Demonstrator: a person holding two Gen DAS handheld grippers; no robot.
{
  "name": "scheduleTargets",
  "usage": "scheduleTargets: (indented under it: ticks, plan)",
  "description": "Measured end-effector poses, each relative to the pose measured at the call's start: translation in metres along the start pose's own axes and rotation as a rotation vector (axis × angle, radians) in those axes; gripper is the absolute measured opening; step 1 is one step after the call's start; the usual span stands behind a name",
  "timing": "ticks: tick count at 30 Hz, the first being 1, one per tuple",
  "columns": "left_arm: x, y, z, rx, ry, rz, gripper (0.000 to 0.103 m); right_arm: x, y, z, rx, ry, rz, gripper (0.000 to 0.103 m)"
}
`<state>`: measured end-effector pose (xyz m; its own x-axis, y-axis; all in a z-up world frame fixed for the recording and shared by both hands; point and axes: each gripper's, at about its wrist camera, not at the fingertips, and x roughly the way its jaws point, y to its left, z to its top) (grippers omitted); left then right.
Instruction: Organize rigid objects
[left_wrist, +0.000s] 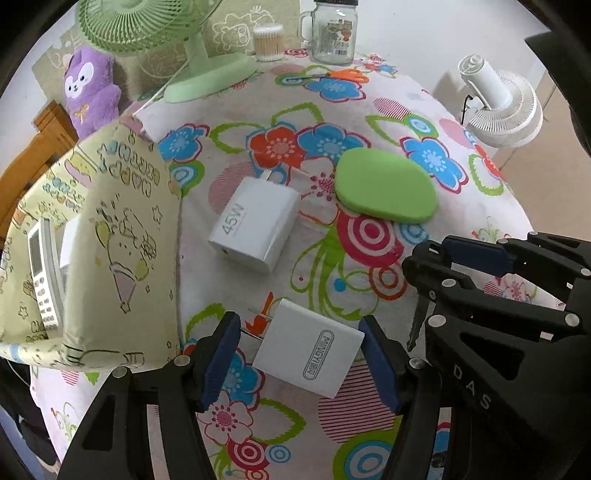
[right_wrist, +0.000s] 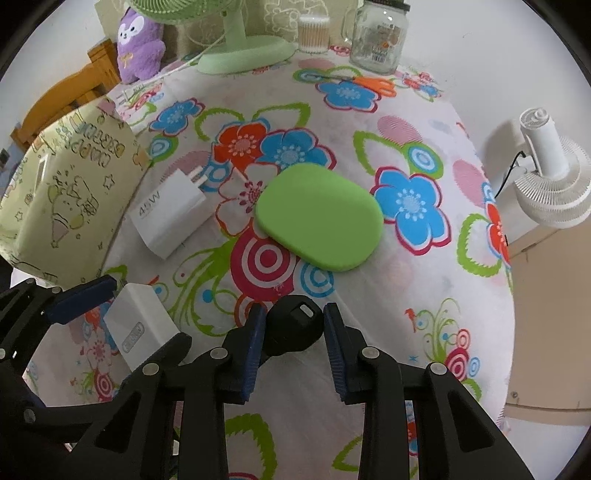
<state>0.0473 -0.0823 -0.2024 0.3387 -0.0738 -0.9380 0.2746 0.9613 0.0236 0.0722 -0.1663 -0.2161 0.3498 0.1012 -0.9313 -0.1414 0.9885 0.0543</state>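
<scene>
Two grippers low over the floral tablecloth (left_wrist: 369, 110). Left gripper (left_wrist: 301, 356) jaws apart, straddling the white MINGY charger (left_wrist: 308, 347), not yet clamped; yellow fabric bin (left_wrist: 110, 236) just left of it, 45W charger (left_wrist: 255, 225) and green pad (left_wrist: 386, 186) beyond. Right gripper (right_wrist: 293, 332) jaws clamped on a black key fob (right_wrist: 293, 328), right of the charger. Risk: the charger sits skewed, so closing could twist it or catch its prongs; the grippers are close and may collide. Key blade mostly hidden; bin contents partly cut off, a remote (left_wrist: 42, 273) shows.
</scene>
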Motion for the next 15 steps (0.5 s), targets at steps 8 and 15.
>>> scheduleTargets:
  ticks: [8,15]
  plan:
    - [-0.028,-0.006,0.011,0.02,-0.046,0.019,0.068,-0.031,-0.006,0.008,0.002,-0.053,0.002,0.035]
    - [-0.052,-0.008,0.018,0.02,-0.062,0.022,0.068,-0.059,-0.006,0.013,-0.008,-0.068,-0.009,0.035]
